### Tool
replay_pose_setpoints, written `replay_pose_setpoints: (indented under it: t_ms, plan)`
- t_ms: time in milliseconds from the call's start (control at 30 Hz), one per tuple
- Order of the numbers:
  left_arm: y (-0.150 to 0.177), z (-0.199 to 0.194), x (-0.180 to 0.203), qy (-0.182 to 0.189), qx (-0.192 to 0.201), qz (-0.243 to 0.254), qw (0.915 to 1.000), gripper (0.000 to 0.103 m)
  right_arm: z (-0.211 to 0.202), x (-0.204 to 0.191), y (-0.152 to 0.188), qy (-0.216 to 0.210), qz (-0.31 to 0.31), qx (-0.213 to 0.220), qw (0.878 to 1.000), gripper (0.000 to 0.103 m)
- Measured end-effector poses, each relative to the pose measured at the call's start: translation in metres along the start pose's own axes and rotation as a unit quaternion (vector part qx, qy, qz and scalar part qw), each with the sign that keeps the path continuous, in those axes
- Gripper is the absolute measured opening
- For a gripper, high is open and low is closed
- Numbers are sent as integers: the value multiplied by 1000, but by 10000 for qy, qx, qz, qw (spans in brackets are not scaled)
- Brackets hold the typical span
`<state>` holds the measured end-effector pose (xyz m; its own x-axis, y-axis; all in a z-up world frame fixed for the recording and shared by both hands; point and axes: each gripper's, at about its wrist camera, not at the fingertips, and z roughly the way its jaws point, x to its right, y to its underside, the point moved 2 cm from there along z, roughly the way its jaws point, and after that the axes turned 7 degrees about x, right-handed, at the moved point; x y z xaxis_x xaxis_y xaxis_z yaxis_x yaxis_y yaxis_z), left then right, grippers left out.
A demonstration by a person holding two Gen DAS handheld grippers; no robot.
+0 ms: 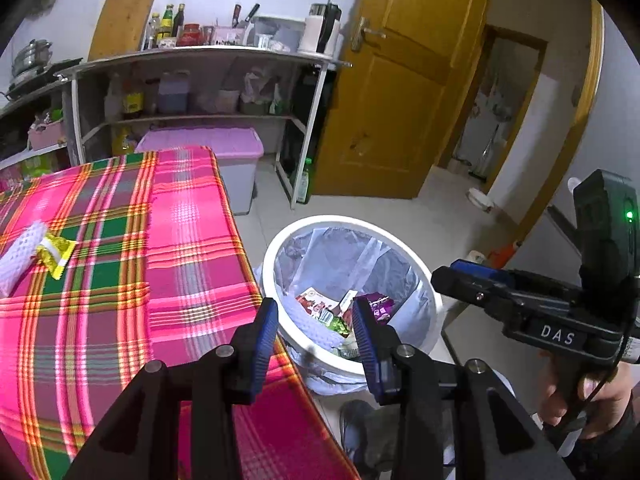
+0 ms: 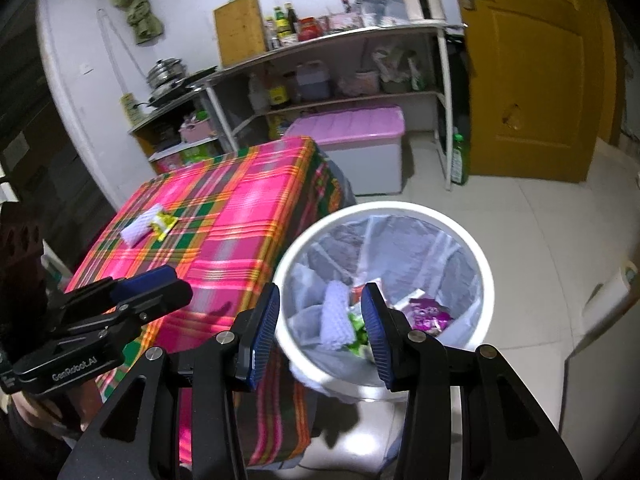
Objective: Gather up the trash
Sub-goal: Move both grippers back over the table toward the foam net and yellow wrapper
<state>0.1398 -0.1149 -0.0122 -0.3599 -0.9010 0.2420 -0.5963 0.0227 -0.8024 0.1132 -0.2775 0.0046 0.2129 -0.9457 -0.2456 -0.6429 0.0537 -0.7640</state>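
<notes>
Trash (image 1: 48, 252) on table (image 1: 192, 240), bin (image 1: 434, 300) beside.

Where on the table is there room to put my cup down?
Most of the plaid tablecloth is bare: the whole stretch from the white foam net and yellow wrapper across to the edge by the trash bin. Only that far-left spot with the two pieces is taken.

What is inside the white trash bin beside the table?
The white trash bin holds a clear liner, a white foam net, a purple wrapper, a red-printed packet and green scraps. The right gripper's fingers cover part; anything beneath is hidden.
</notes>
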Motion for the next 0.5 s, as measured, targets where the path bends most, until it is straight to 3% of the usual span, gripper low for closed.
replay_pose_setpoints:
  t_ms: [500]
  plan:
    - [5,-57,-25,-233,428,-123,9987,38,-4,-58,0,-409,-484,48,9980,44]
